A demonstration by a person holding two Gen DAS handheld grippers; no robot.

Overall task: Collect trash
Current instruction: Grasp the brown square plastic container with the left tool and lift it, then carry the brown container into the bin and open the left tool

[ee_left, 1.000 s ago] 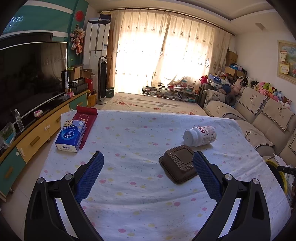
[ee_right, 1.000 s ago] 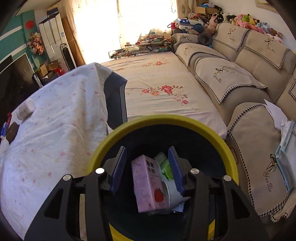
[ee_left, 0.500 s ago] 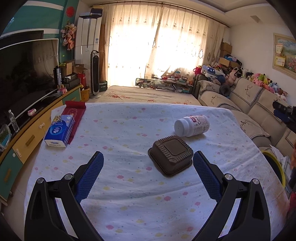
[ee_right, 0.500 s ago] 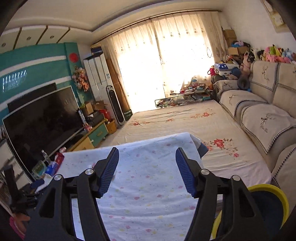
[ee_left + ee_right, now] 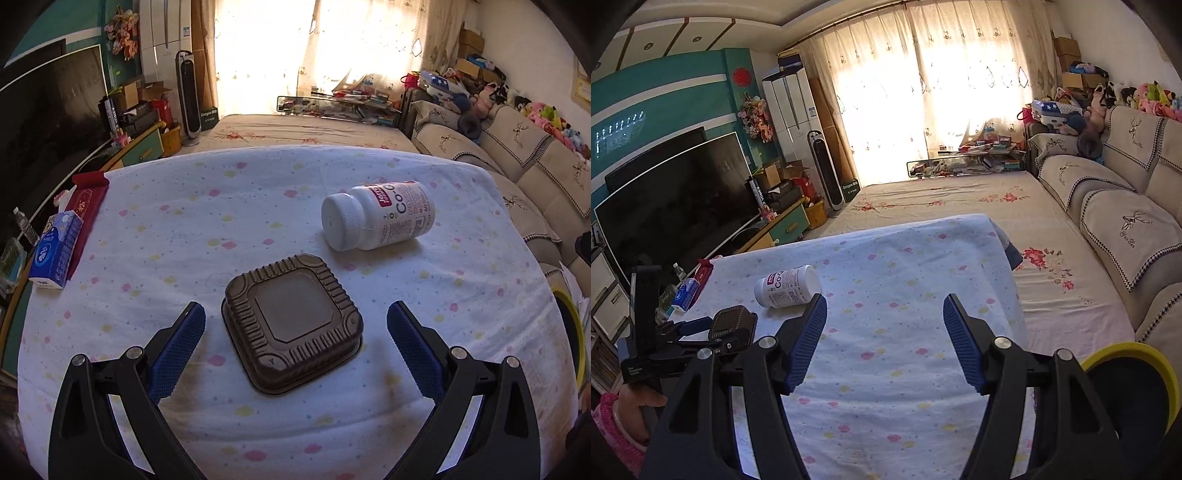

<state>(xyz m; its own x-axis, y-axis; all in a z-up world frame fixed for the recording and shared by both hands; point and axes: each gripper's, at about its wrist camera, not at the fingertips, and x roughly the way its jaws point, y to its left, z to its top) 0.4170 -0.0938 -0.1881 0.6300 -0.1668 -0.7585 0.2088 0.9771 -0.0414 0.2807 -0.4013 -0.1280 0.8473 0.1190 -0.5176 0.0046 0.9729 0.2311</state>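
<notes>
Table (image 5: 280, 192) under a spotted cloth. Yellow-rimmed bin (image 5: 1145, 373) beside its right edge. Right gripper (image 5: 884, 339): jaws wide apart, empty, above bare cloth. Left gripper (image 5: 295, 339): jaws wide apart, flanking the brown tray (image 5: 291, 325) without touching it. White bottle (image 5: 376, 216) lies on its side just beyond the tray. Tissue pack (image 5: 55, 251) at the left edge.

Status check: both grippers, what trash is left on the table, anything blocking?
Left gripper open, straddling brown container, not touching. Right gripper open, empty, over table. White bottle lying beyond container. Nothing blocking.
</notes>
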